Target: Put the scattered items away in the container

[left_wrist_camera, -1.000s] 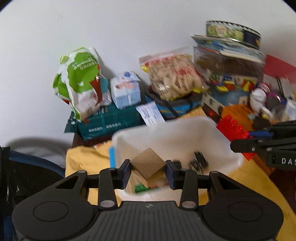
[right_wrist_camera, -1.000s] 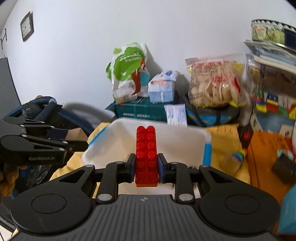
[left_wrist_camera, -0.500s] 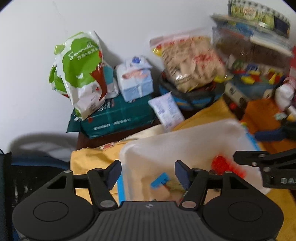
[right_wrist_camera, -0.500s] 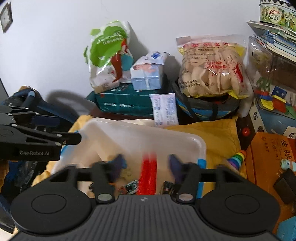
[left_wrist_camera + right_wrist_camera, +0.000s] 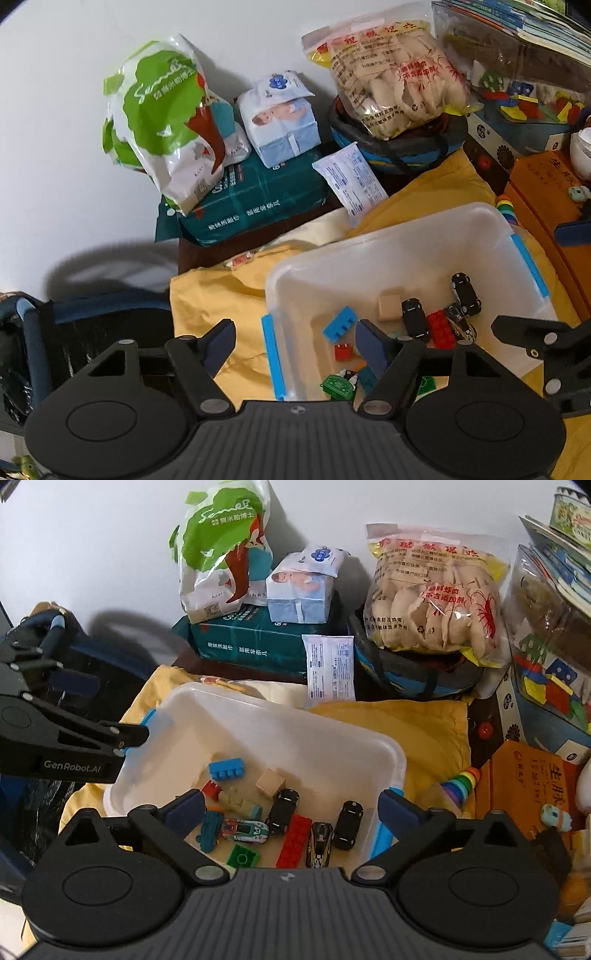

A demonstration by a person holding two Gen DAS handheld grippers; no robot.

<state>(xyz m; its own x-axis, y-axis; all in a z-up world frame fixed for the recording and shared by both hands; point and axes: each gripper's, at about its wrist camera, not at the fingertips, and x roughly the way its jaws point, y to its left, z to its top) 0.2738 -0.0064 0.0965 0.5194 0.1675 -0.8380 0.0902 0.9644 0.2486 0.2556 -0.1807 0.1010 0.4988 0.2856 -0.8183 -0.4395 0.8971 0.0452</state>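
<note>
both empty, left gripper (image 5: 295,338) and right gripper (image 5: 291,805) spread above container (image 5: 391,753)

My left gripper's body covers the near wall of the white plastic bin (image 5: 388,254) and part of a green piece (image 5: 338,386) at the bin floor. My right gripper's body hides the near ends of the long red brick (image 5: 293,840) and the green plate (image 5: 243,856). The biscuit tin (image 5: 570,513) is cut by the frame edge. Small print on the white sachet (image 5: 330,668) is unreadable. A small pale blue toy (image 5: 556,815) is too small to identify.
</note>
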